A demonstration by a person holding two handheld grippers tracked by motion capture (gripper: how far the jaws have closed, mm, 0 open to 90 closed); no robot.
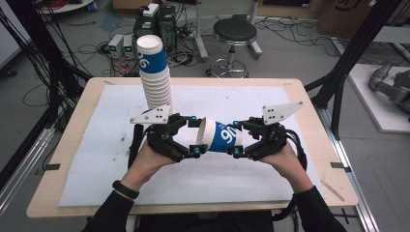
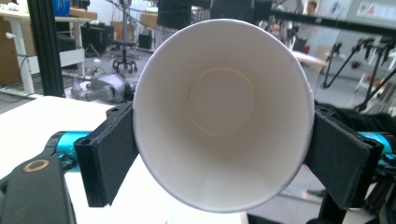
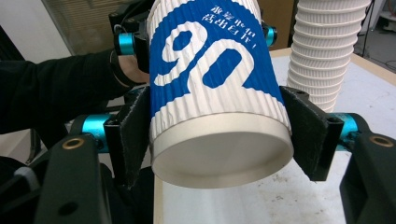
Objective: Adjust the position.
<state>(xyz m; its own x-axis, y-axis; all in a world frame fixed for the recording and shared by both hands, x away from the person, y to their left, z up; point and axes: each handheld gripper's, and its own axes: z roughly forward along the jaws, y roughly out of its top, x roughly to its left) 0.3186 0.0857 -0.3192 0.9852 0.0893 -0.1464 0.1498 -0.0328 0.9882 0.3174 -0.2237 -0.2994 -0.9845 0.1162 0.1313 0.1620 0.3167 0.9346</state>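
Blue-and-white paper cup lies level between my grippers: right gripper clamps its base; left gripper loosely flanks its rim, letting go. Next, I stack it.

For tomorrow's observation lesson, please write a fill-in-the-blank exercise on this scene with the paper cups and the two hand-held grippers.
1. The ribbed blue-and-white paper cup held between the grippers lies on its ____.
2. The right gripper clamps that cup near its ____ end.
3. In the left gripper view, the left gripper looks into the cup's ____ mouth.
4. The tall stack of white ribbed paper cups stands on the white table mat and leans; its top cup has a ____ band.

Missing words: side; bottom; open; blue
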